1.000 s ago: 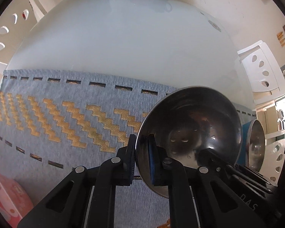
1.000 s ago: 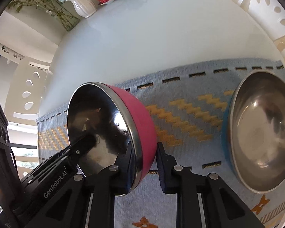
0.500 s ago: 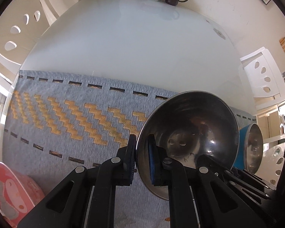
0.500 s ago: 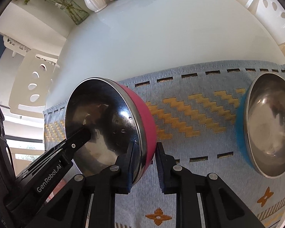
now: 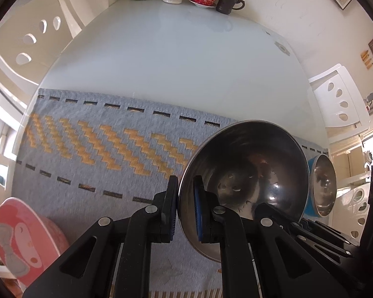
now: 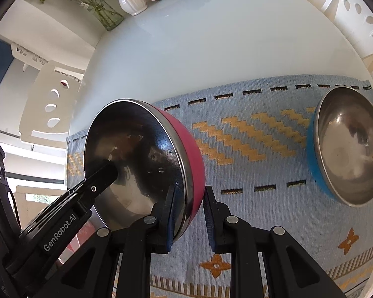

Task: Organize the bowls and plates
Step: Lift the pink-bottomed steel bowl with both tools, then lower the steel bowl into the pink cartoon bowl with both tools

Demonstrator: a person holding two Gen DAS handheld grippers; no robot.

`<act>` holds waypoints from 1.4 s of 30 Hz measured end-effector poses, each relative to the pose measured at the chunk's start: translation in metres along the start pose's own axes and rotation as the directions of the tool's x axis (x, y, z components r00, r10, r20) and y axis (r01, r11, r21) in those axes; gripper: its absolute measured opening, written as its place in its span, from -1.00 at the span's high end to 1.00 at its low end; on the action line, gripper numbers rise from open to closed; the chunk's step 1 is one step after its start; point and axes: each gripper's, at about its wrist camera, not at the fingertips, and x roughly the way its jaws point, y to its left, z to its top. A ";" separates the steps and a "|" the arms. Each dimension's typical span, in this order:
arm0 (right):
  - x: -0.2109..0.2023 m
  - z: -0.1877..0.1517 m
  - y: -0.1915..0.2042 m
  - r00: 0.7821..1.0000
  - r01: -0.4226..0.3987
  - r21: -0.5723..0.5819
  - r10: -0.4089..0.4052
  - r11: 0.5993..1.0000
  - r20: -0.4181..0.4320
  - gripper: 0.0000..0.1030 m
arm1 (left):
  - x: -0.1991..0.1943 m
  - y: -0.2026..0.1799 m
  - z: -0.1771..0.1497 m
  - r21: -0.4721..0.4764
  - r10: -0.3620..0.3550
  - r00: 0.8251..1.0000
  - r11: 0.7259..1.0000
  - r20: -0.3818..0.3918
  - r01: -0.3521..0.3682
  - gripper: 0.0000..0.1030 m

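Holding one bowl between them, both grippers are clamped on the same red-sided bowl with a shiny steel inside point(image 6: 146, 164). The left gripper point(image 5: 186, 207) pinches the rim with one pad outside and one inside the steel wall; the right gripper point(image 6: 189, 213) grips the opposite rim, its jaws narrow around the red wall. The bowl hangs tilted in the air above the blue-grey woven mat with orange zigzags point(image 6: 248, 149), clear of the cloth.

At the right end of the mat sits a blue-sided steel bowl point(image 6: 348, 146), upright and empty, well apart from the held one. At the near left edge in the left wrist view lies a pink plate with a cartoon face point(image 5: 22, 238), only partly visible.

By my reading, the sorting is at an early-to-middle stage: nothing is stacked yet, the red bowl is in transit, and the blue bowl looks the likely place to nest it. The pink plate still waits. Any other dishes lie outside these views.
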 end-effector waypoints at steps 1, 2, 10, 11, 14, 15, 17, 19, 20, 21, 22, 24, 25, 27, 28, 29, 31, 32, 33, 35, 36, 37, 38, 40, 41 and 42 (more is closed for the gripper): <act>-0.001 -0.002 0.002 1.000 0.000 -0.004 0.000 1.000 -0.002 0.61 | -0.002 0.002 -0.001 -0.003 0.001 1.000 1.000 0.001 -0.001 0.82; -0.001 -0.003 0.004 1.000 -0.001 -0.007 0.001 1.000 -0.002 0.61 | -0.003 0.004 -0.001 -0.005 0.001 1.000 1.000 0.001 -0.001 0.82; -0.009 -0.015 0.023 1.000 0.002 -0.037 -0.002 0.999 -0.001 0.61 | -0.020 0.010 -0.011 -0.011 0.004 1.000 1.000 0.013 -0.004 0.82; -0.010 -0.017 0.025 1.000 0.003 -0.041 -0.003 0.999 -0.001 0.61 | -0.022 0.012 -0.013 -0.013 0.004 1.000 1.000 0.015 -0.004 0.82; -0.012 -0.024 0.034 1.000 0.005 -0.052 -0.005 0.999 -0.001 0.61 | -0.030 0.019 -0.019 -0.019 0.006 1.000 1.000 0.019 -0.006 0.82; -0.012 -0.027 0.037 1.000 0.005 -0.055 -0.005 0.998 0.000 0.61 | -0.033 0.023 -0.021 -0.019 0.008 1.000 1.000 0.023 -0.007 0.82; -0.012 -0.032 0.043 1.000 0.006 -0.062 -0.006 0.998 -0.003 0.61 | -0.038 0.029 -0.025 -0.022 0.008 1.000 1.000 0.022 -0.007 0.82; -0.011 -0.036 0.050 1.000 0.007 -0.064 -0.007 0.998 -0.006 0.61 | -0.042 0.036 -0.028 -0.026 0.005 1.000 1.000 0.025 -0.005 0.82; -0.011 -0.038 0.053 1.000 0.007 -0.067 -0.008 0.998 -0.008 0.61 | -0.044 0.039 -0.030 -0.028 0.004 1.000 1.000 0.027 -0.003 0.82; -0.010 -0.039 0.057 1.000 0.008 -0.069 -0.008 0.998 -0.010 0.61 | -0.048 0.044 -0.032 -0.031 0.003 1.000 1.000 0.031 -0.002 0.82; -0.010 -0.041 0.061 1.000 0.007 -0.073 -0.008 0.997 -0.012 0.61 | -0.050 0.047 -0.034 -0.032 0.005 0.999 0.999 0.033 -0.004 0.82; -0.009 -0.048 0.069 1.000 0.006 -0.081 -0.007 0.997 -0.015 0.61 | -0.054 0.055 -0.038 -0.036 0.008 0.999 0.999 0.034 -0.007 0.82; -0.009 -0.051 0.074 1.000 0.008 -0.088 -0.009 0.996 -0.016 0.61 | -0.056 0.060 -0.040 -0.039 0.010 0.999 0.999 0.032 -0.009 0.82; -0.008 -0.055 0.085 1.000 0.014 -0.102 -0.016 0.995 -0.018 0.61 | -0.059 0.070 -0.045 -0.046 0.009 0.999 0.999 0.030 -0.008 0.82; -0.007 -0.058 0.091 1.000 0.017 -0.107 -0.019 0.994 -0.018 0.61 | -0.061 0.075 -0.047 -0.050 0.008 1.000 0.999 0.029 -0.006 0.82; -0.008 -0.061 0.094 1.000 0.020 -0.108 -0.022 0.994 -0.017 0.61 | -0.063 0.079 -0.048 -0.053 0.007 1.000 0.999 0.028 -0.006 0.82; -0.008 -0.065 0.104 1.000 0.027 -0.115 -0.028 0.993 -0.014 0.61 | -0.069 0.087 -0.051 -0.054 0.010 0.999 0.998 0.031 -0.009 0.82; -0.008 -0.067 0.109 0.999 0.027 -0.118 -0.029 0.993 -0.014 0.61 | -0.072 0.092 -0.051 -0.056 0.011 0.999 0.998 0.035 -0.009 0.82; -0.008 -0.069 0.115 1.000 0.024 -0.123 -0.026 0.992 -0.015 0.61 | -0.076 0.097 -0.052 -0.059 0.009 0.999 0.998 0.039 -0.007 0.82; -0.010 -0.072 0.124 1.000 0.019 -0.127 -0.021 0.992 -0.016 0.61 | -0.083 0.106 -0.051 -0.061 0.009 0.999 0.998 0.044 -0.006 0.82; -0.010 -0.073 0.129 1.000 0.017 -0.130 -0.019 0.991 -0.016 0.61 | -0.088 0.111 -0.051 -0.062 0.011 0.999 0.998 0.048 -0.008 0.82; -0.011 -0.075 0.136 1.000 0.016 -0.135 -0.018 0.991 -0.016 0.61 | -0.092 0.116 -0.051 -0.064 0.014 0.998 0.998 0.054 -0.011 0.82; -0.011 -0.076 0.142 1.000 0.015 -0.141 -0.017 0.990 -0.016 0.61 | -0.096 0.121 -0.050 -0.066 0.018 0.998 0.998 0.060 -0.014 0.82; -0.012 -0.078 0.158 1.000 0.009 -0.155 -0.011 0.988 -0.015 0.61 | -0.105 0.133 -0.049 -0.077 0.028 0.997 0.997 0.076 -0.022 0.80; -0.011 -0.080 0.165 1.000 0.008 -0.160 -0.010 0.987 -0.012 0.61 | -0.108 0.139 -0.049 -0.082 0.031 0.996 0.996 0.079 -0.024 0.80; -0.011 -0.083 0.171 1.000 0.009 -0.167 -0.011 0.986 -0.007 0.61 | -0.109 0.146 -0.048 -0.086 0.034 0.996 0.996 0.078 -0.027 0.80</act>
